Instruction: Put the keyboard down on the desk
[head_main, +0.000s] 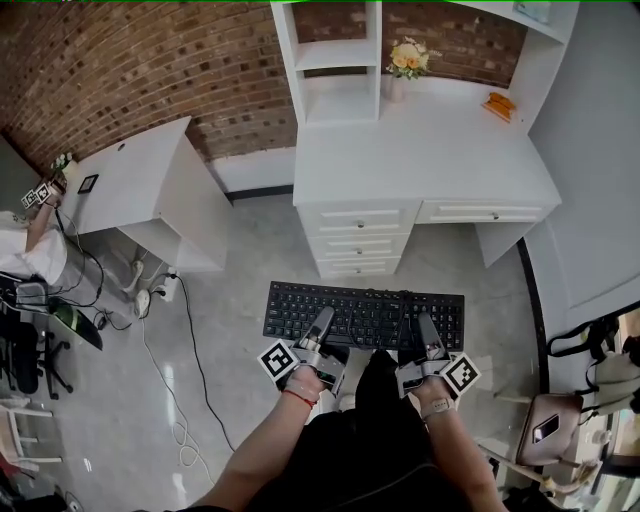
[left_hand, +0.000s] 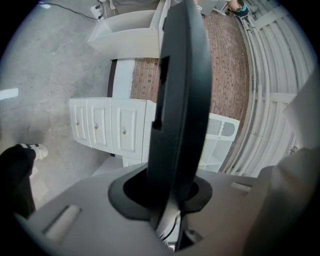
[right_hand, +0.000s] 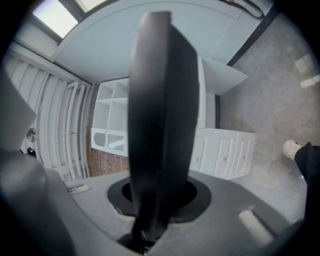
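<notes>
A black keyboard (head_main: 365, 313) hangs level over the grey floor, just short of the white desk (head_main: 430, 160). My left gripper (head_main: 321, 324) is shut on its near edge towards the left, and my right gripper (head_main: 428, 334) is shut on the near edge towards the right. In the left gripper view the keyboard (left_hand: 180, 100) stands edge-on between the jaws of the left gripper (left_hand: 172, 200) and hides much of the room. The right gripper view shows the same keyboard (right_hand: 162, 120) clamped in the right gripper (right_hand: 155, 205), with the desk drawers (right_hand: 225, 150) behind it.
The desk has drawers (head_main: 360, 232) below and a shelf unit (head_main: 335, 60) on top, with a flower vase (head_main: 408, 62) and an orange object (head_main: 500, 103). A second white desk (head_main: 130, 180) stands left, with cables (head_main: 180, 400) on the floor. A handbag (head_main: 550, 425) sits at the right.
</notes>
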